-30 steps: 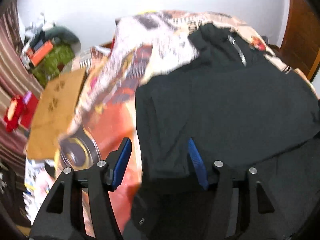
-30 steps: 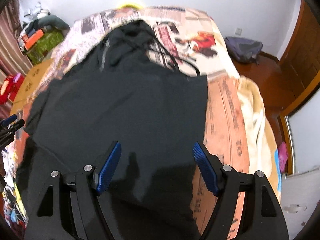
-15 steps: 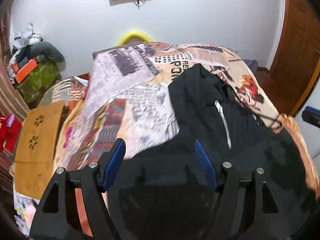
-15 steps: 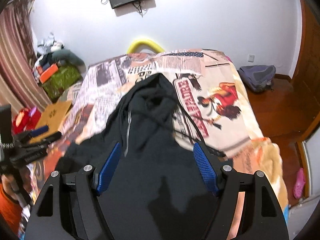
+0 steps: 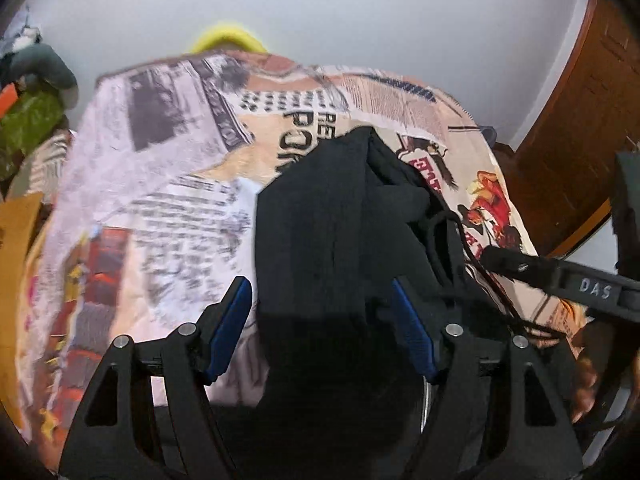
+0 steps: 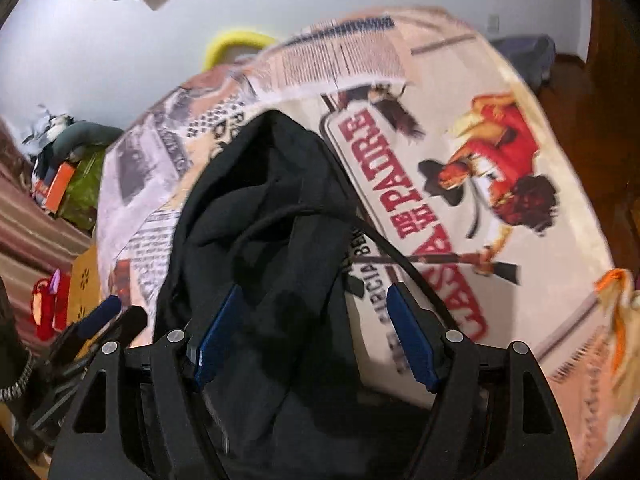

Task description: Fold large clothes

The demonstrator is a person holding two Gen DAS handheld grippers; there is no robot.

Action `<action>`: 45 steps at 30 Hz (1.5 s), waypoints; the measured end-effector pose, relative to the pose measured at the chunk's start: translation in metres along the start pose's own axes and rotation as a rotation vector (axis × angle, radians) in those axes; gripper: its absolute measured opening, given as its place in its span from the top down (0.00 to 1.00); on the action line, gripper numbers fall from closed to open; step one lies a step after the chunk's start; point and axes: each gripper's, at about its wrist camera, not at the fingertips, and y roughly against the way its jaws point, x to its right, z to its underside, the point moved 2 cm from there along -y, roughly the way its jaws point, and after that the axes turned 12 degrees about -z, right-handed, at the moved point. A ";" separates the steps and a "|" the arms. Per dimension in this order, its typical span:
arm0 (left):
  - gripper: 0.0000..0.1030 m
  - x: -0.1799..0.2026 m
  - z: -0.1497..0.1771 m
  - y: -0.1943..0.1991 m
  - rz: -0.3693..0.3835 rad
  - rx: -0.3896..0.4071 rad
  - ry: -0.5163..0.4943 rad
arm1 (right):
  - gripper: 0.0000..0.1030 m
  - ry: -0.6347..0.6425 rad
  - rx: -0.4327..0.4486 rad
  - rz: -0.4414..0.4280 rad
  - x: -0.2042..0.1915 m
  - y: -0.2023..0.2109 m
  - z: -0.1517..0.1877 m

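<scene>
While motion blurs the left wrist view, the left gripper (image 5: 322, 330) shows blue pads spread apart above the black hooded garment (image 5: 340, 216) lying on the newspaper-print bedspread (image 5: 160, 184); garment's lower part cut off. Right wrist view: right gripper (image 6: 314, 332) jaws apart, nothing clamped; hood and drawcord visible, sleeves hidden; left gripper's tips at left edge

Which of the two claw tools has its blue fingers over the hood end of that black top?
The right gripper: it hovers open above the black hoodie's bunched hood and drawstring. The left gripper, also open, sits over flatter black cloth beside it.
</scene>
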 end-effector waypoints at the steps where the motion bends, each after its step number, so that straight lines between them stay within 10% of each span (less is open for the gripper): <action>1: 0.32 0.002 -0.001 -0.012 -0.008 -0.022 0.009 | 0.31 -0.011 -0.005 -0.003 0.002 -0.006 -0.002; 11: 0.90 0.015 0.009 -0.045 -0.063 -0.061 -0.048 | 0.85 -0.086 -0.013 -0.009 0.015 -0.041 0.006; 29: 0.91 0.018 0.086 0.138 -0.054 0.114 -0.254 | 0.88 0.364 0.082 -0.046 -0.084 0.123 0.116; 45: 0.82 0.005 0.201 0.138 0.023 -0.035 -0.191 | 0.79 0.286 -0.075 0.023 -0.040 0.112 0.205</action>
